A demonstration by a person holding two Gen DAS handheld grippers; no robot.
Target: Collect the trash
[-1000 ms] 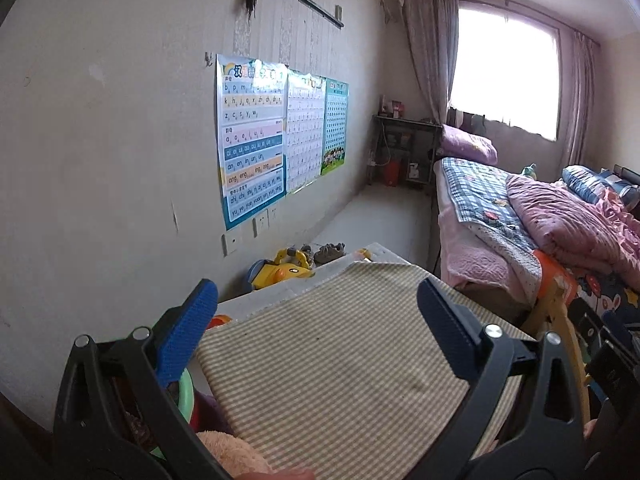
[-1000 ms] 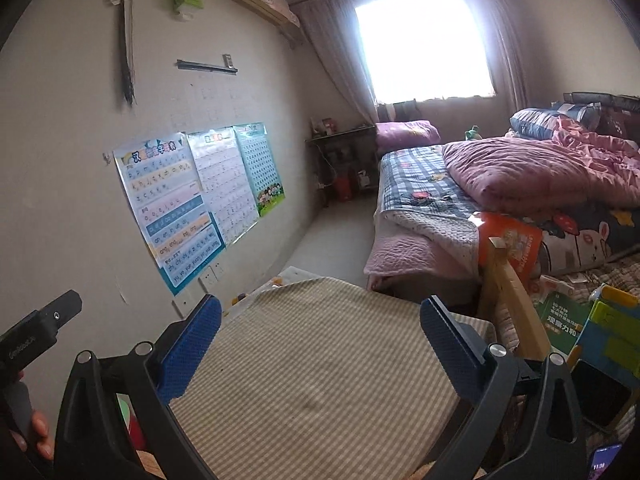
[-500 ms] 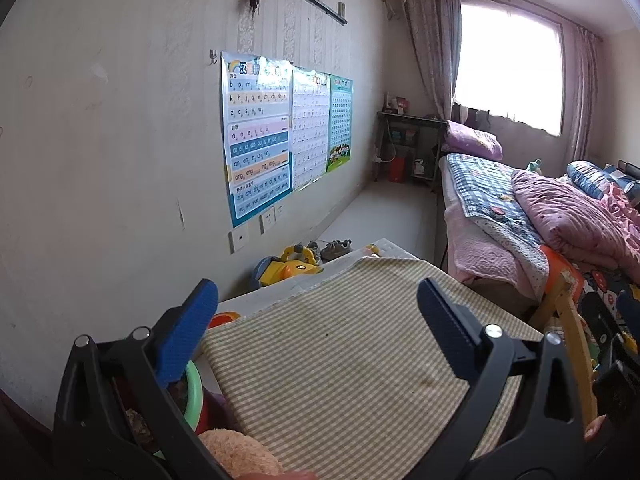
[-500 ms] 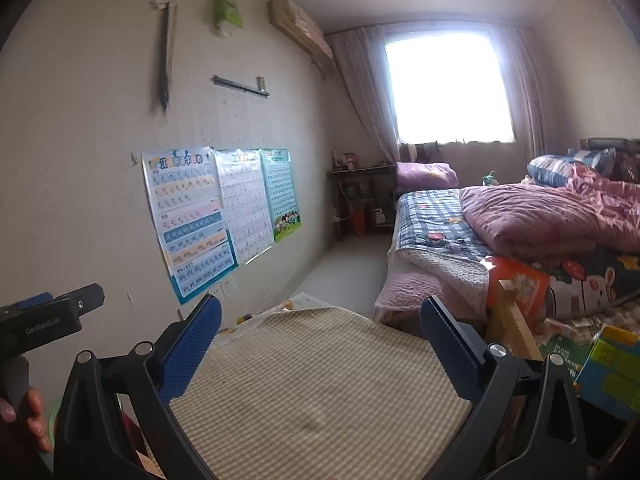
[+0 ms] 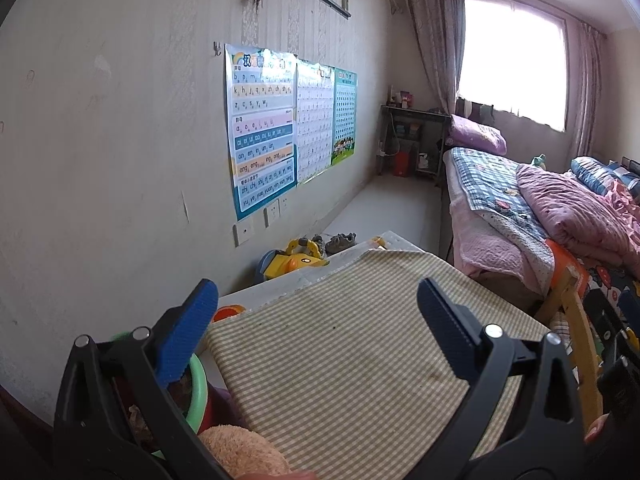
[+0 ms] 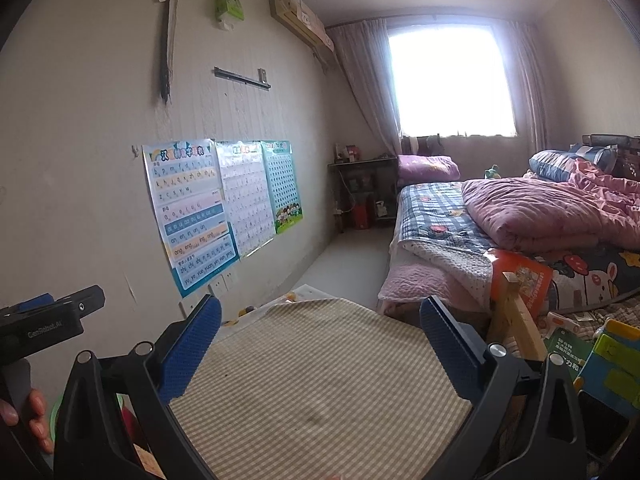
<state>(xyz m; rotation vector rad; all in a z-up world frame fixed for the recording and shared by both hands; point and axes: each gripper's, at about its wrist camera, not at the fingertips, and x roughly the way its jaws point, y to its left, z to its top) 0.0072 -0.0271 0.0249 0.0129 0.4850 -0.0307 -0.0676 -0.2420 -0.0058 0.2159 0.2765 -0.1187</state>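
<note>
While nothing is held, the left wrist view shows the left gripper (image 5: 316, 320) with its two blue-padded fingers spread wide and empty above a checked tablecloth (image 5: 352, 360) that fills the space between them. Below the left finger sit a green-rimmed bowl (image 5: 199, 380) holding brownish scraps, which may be the trash, though it is too hidden to be sure, and a peach plush toy (image 5: 244, 452) near the frame's bottom edge. Beyond the fingertips, a yellow toy vehicle (image 5: 290, 260) rests on the floor by the wall, under three learning posters (image 5: 280, 128). Past the right finger stands a bed (image 5: 520, 208) heaped with a pink quilt.

From the right wrist view, the right gripper (image 6: 320, 328) is likewise wide open and holds nothing, the same cloth lying bare between its fingers. Outside the left finger, the other gripper's black body appears, gripped by a hand (image 6: 32, 420). Outside the right finger lie an orange book (image 6: 524, 276), a wooden post (image 6: 516, 328) and bright green books (image 6: 600, 360).

As a judgement, this is the searching step: no piece of trash is clearly in reach between either pair of fingers. The next move likely calls for tilting a gripper down toward the clutter beside the left finger, centring one scrap between the pads before closing.
</note>
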